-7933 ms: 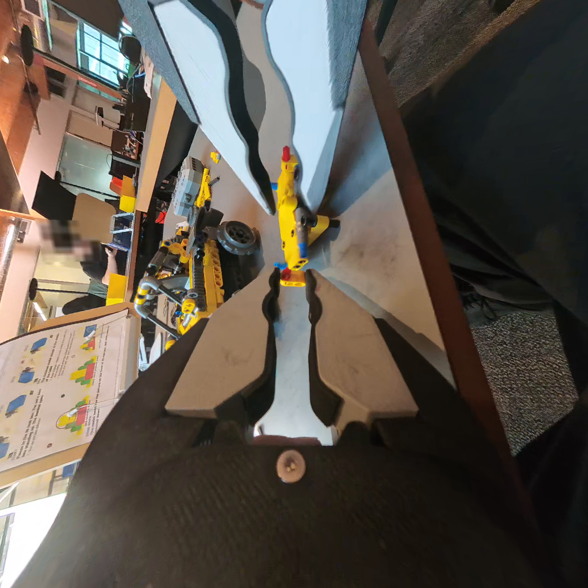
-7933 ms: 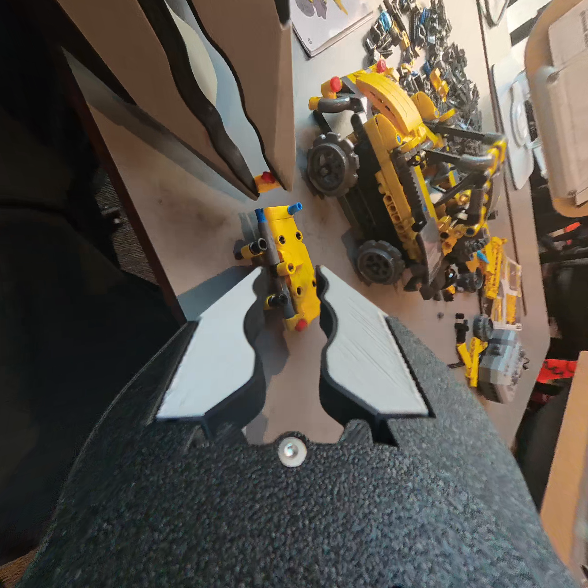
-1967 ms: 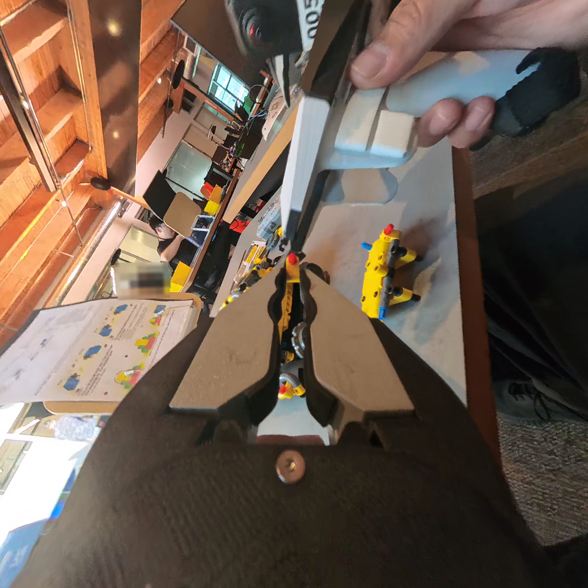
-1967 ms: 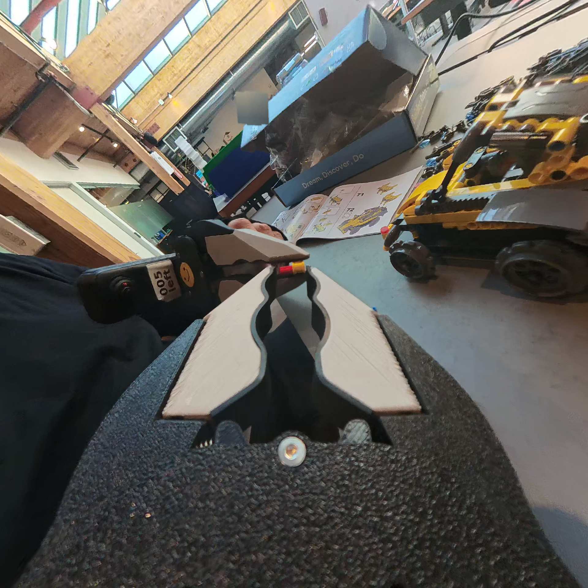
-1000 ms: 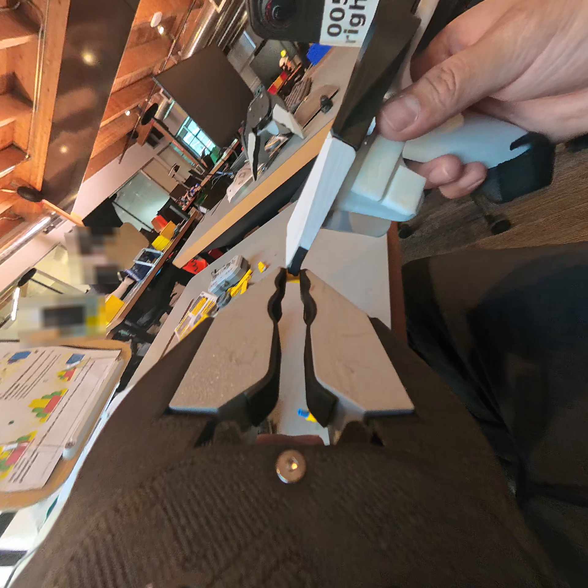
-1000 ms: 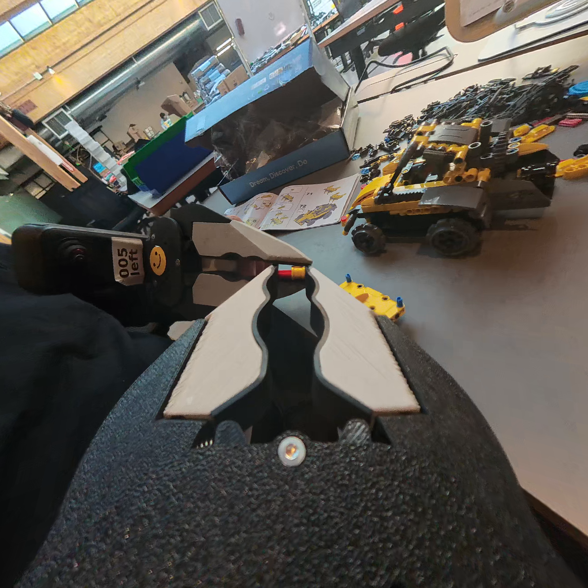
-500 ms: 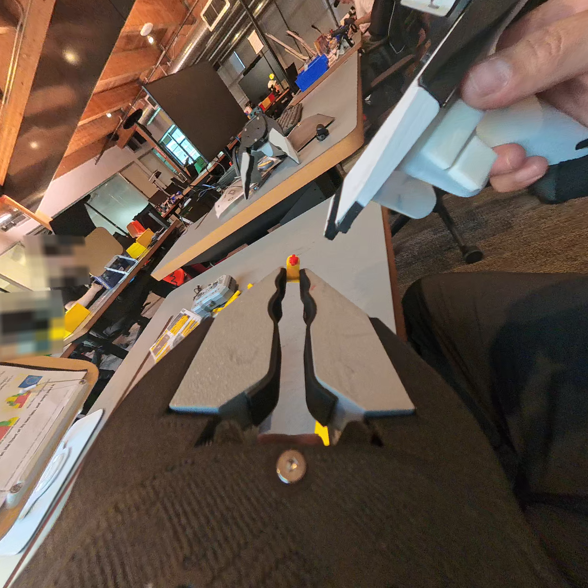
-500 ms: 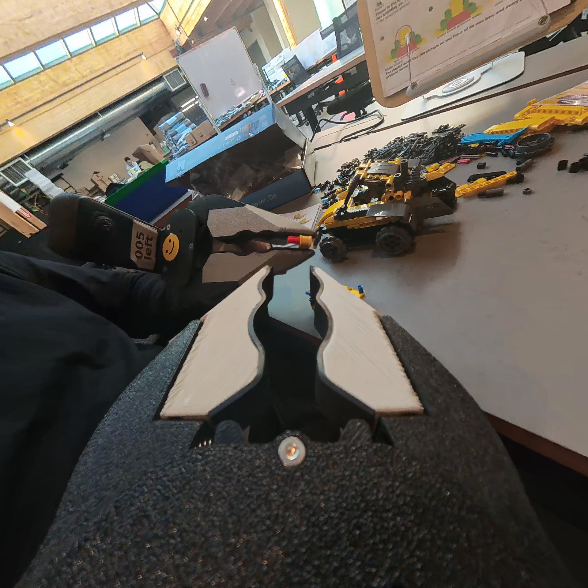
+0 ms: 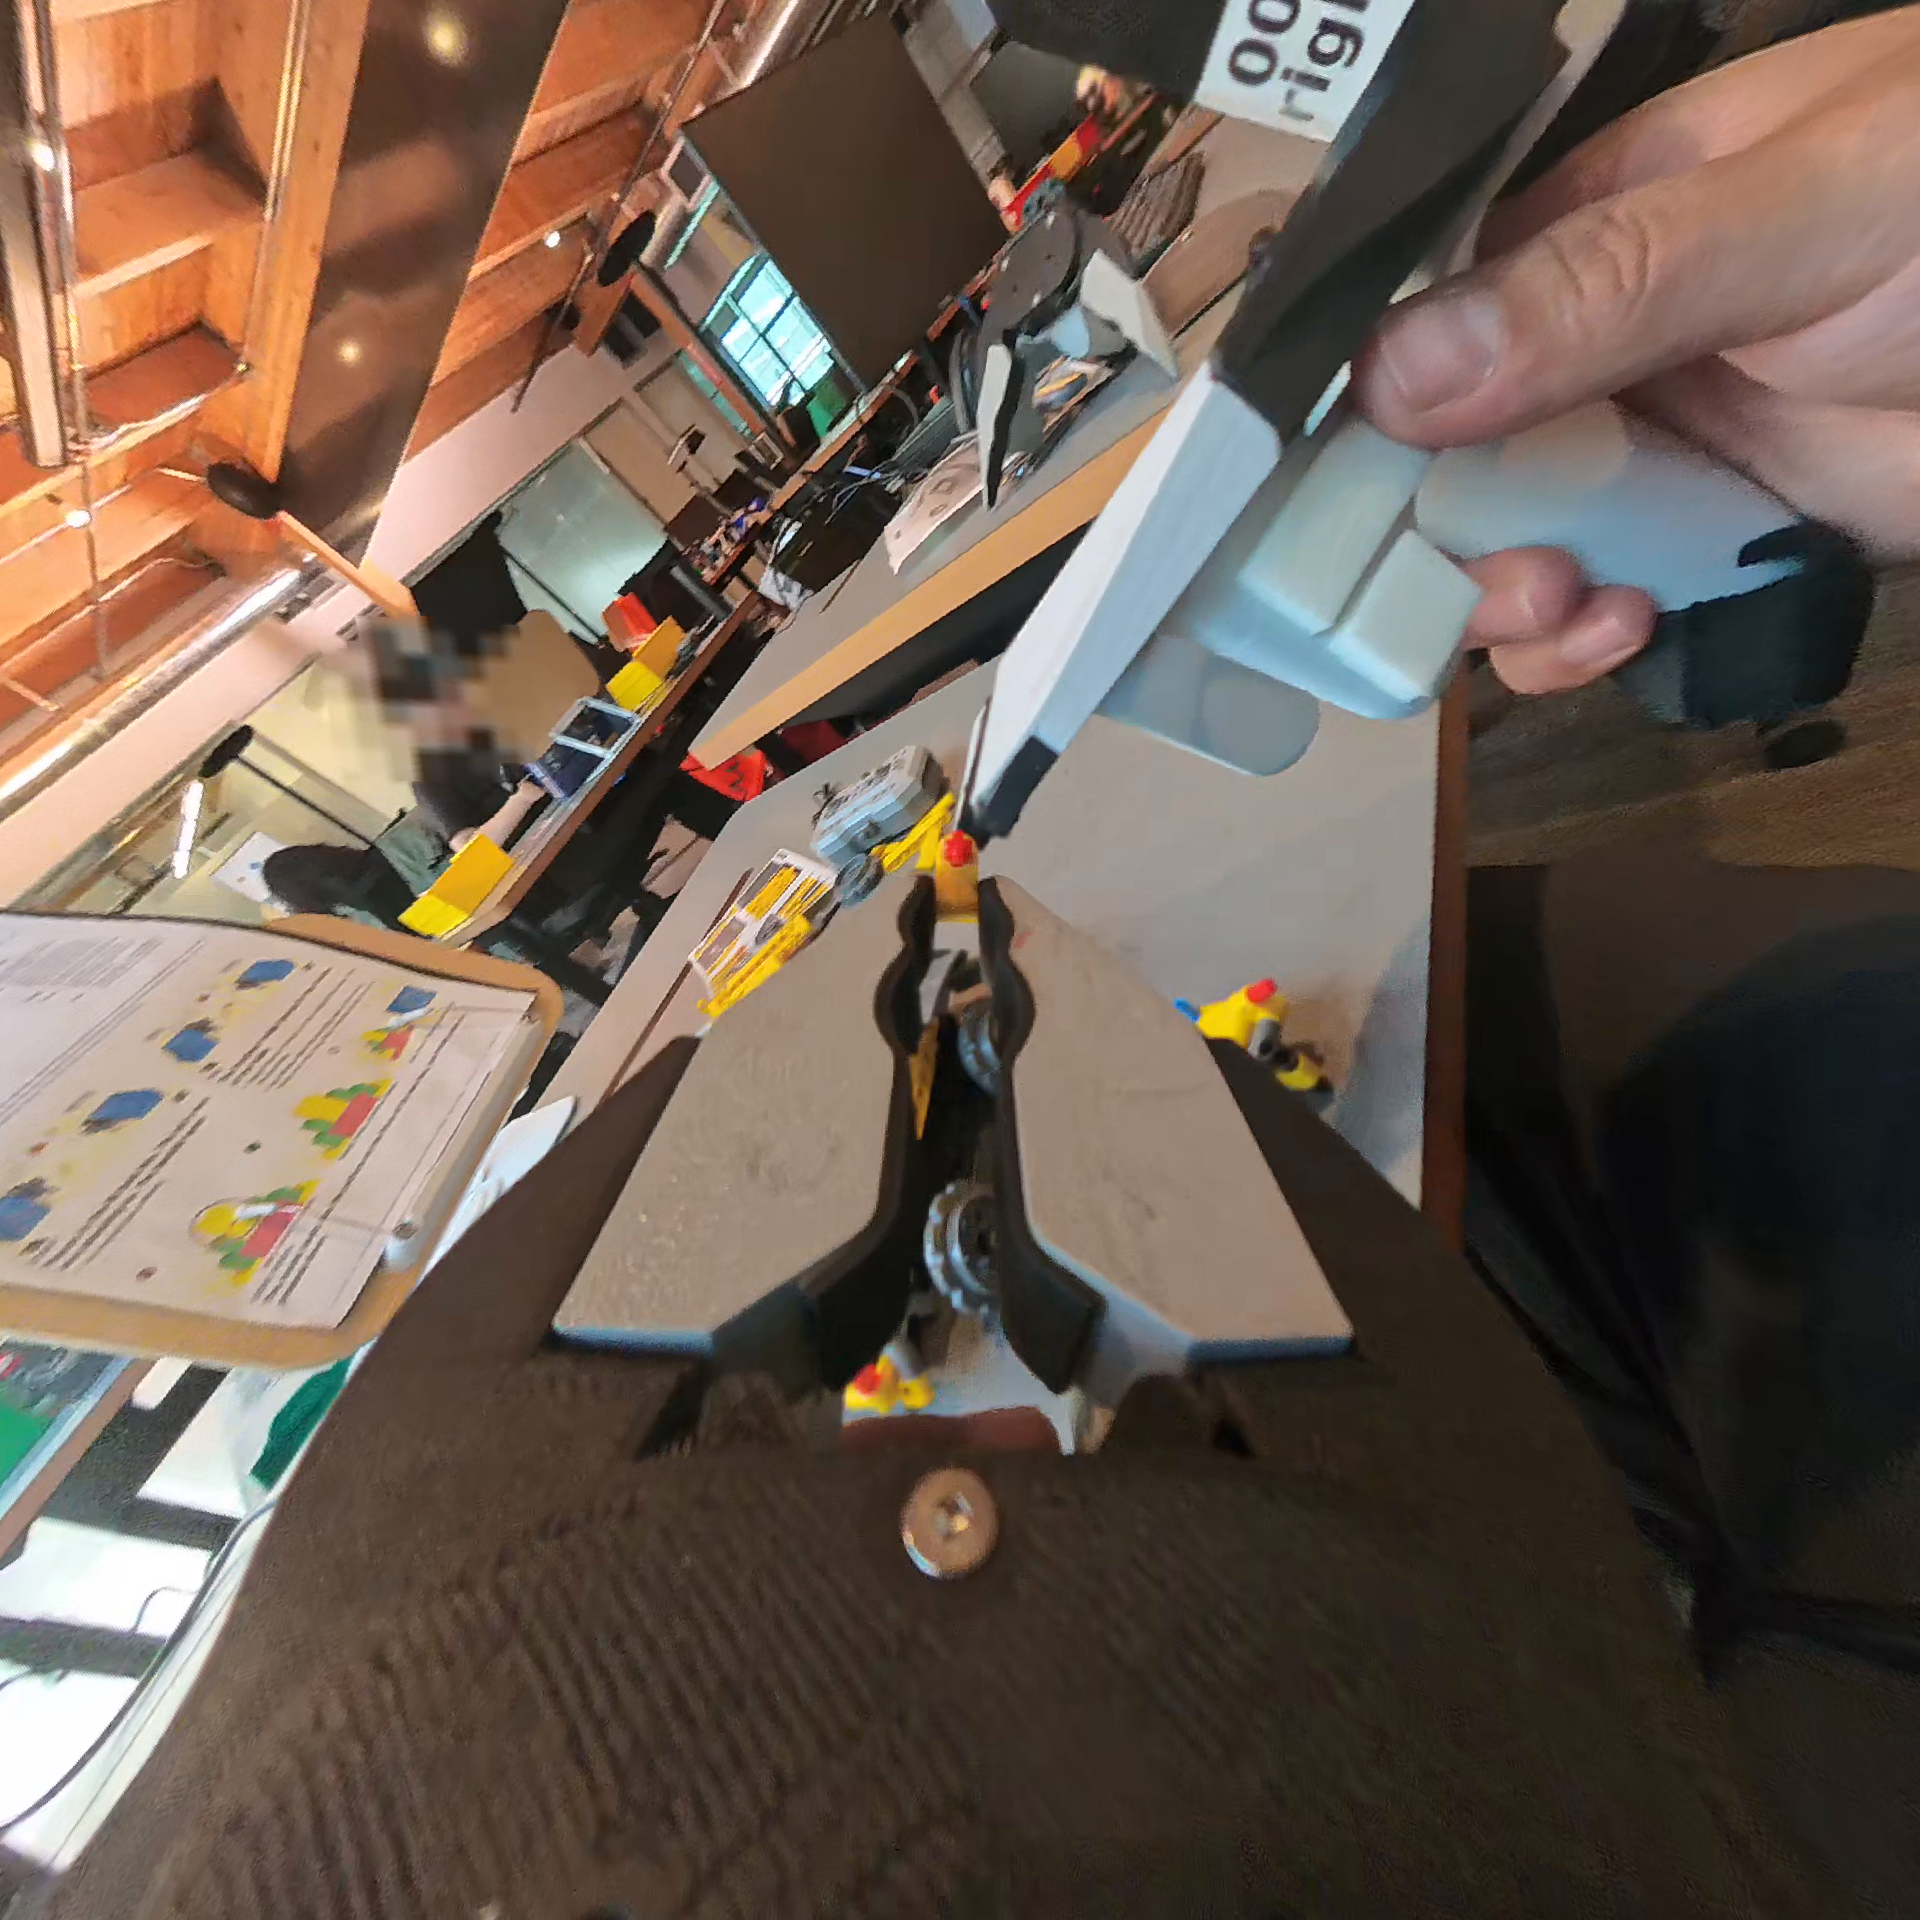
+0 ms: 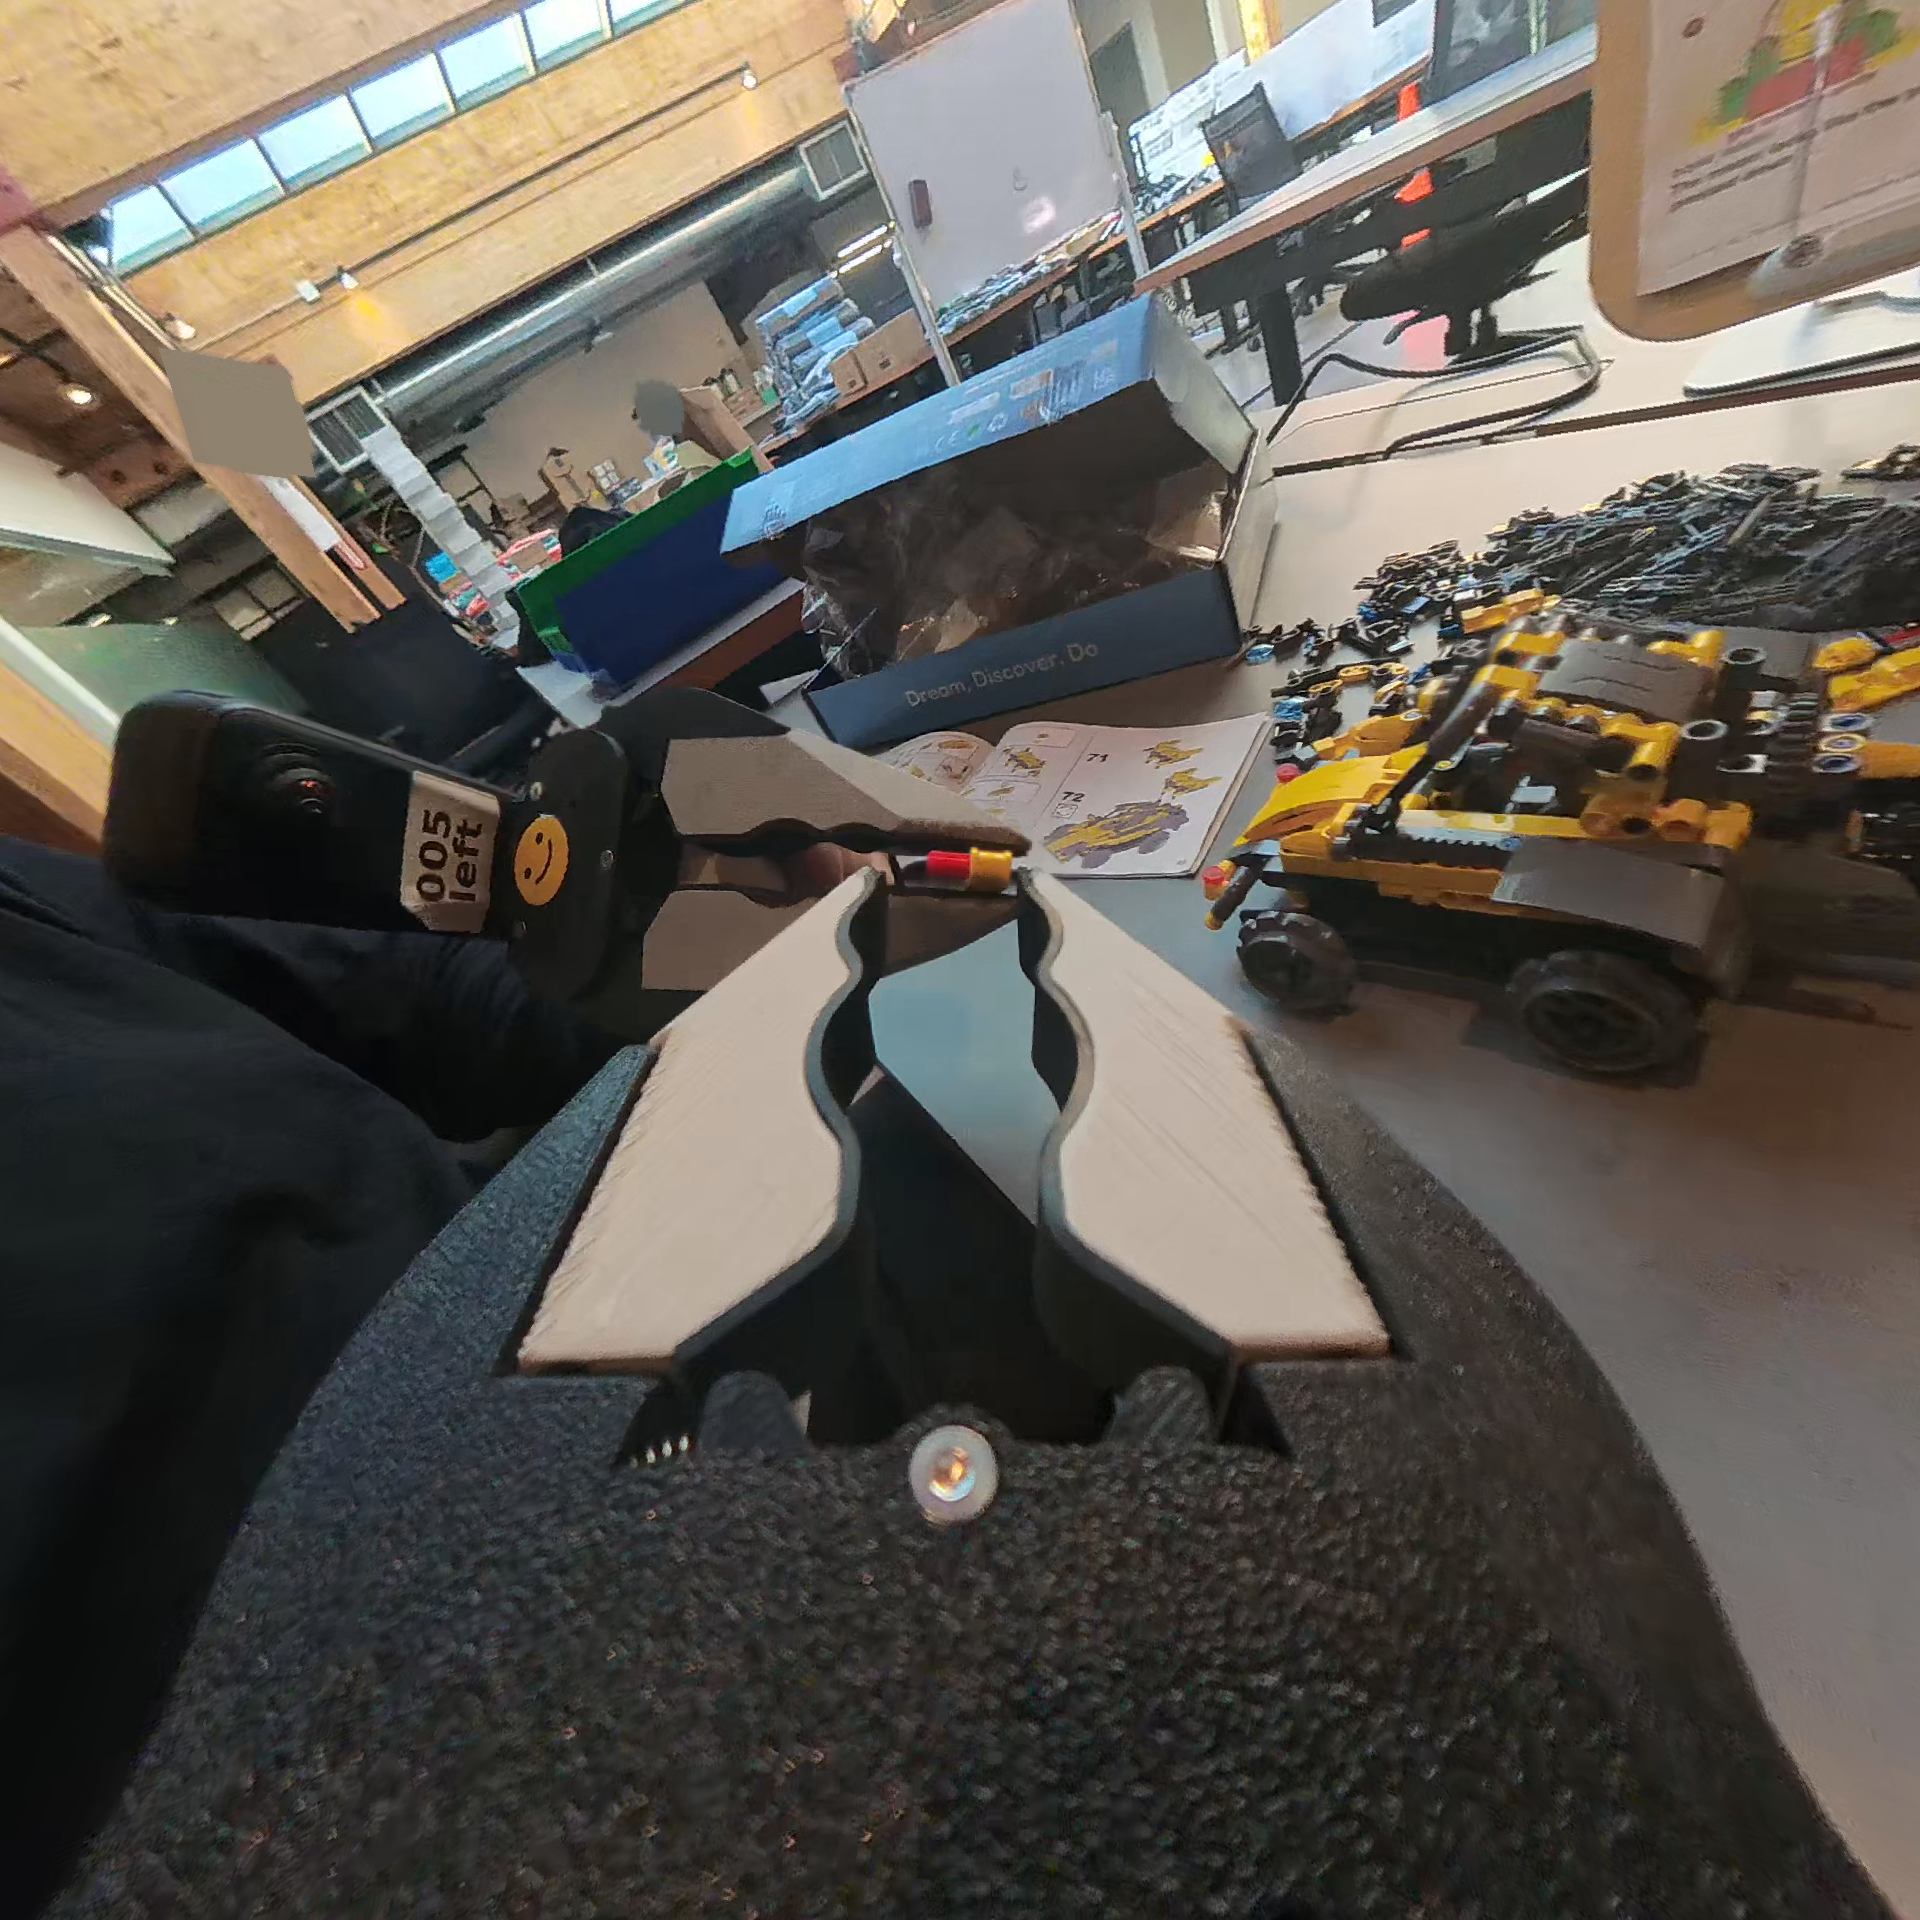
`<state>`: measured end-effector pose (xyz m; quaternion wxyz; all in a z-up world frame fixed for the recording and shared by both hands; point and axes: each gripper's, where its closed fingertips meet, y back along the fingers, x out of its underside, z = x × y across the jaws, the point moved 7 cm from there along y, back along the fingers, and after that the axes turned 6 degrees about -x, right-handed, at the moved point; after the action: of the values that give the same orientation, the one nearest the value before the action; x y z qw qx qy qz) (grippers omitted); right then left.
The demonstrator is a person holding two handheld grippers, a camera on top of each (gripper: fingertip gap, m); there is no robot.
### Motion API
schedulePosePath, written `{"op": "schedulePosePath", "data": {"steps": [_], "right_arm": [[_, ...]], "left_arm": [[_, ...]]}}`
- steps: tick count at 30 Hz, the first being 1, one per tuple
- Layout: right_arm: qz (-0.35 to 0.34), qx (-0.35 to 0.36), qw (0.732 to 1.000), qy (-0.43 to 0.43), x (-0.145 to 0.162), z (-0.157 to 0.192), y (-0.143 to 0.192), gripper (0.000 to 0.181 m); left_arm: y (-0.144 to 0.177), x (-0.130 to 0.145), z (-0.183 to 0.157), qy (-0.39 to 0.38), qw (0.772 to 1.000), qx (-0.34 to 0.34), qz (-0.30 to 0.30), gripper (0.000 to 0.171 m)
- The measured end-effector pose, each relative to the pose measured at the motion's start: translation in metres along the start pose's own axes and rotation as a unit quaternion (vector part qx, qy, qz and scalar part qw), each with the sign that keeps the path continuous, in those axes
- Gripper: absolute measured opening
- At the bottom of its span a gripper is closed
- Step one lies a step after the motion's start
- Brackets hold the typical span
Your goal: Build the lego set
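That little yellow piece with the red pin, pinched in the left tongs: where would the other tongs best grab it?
Probably by the red pin and the yellow stub that stick out past the left tongs, the only part showing. The piece lies level, crosswise just beyond the open right tongs, so coming straight forward and closing on its two long sides looks best.

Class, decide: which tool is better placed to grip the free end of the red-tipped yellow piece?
Right. The right tool is open, with its fingertips either side of the red-tipped yellow piece; the left tool is shut on it.
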<state>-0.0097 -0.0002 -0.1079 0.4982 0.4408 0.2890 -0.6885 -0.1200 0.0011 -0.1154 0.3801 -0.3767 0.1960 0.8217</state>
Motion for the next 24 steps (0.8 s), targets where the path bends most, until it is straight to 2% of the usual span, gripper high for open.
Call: {"op": "schedulePosePath", "data": {"steps": [8, 12, 15, 20, 24], "right_arm": [[0.033, -0.037, 0.999, -0.005, 0.003, -0.001, -0.037, 0.016], [0.056, -0.044, 0.997, -0.015, 0.005, -0.004, -0.043, 0.016], [0.095, -0.083, 0.992, -0.028, 0.007, -0.004, -0.04, 0.016], [0.174, -0.148, 0.97, -0.079, 0.007, -0.002, -0.026, 0.016], [0.198, -0.166, 0.96, -0.11, 0.005, 0.0, -0.017, 0.016]], "left_arm": [[0.024, 0.012, 0.008, -0.001, 0.998, -0.048, 0.044, 0.004], [0.027, 0.018, 0.004, -0.013, 0.998, -0.016, 0.062, 0.01], [0.032, 0.019, 0.001, -0.023, 0.999, 0.012, 0.047, 0.003], [0.039, 0.015, -0.013, -0.107, 0.99, 0.092, -0.002, 0.017], [0.04, 0.004, -0.018, -0.143, 0.985, 0.089, -0.044, 0.014]]}}
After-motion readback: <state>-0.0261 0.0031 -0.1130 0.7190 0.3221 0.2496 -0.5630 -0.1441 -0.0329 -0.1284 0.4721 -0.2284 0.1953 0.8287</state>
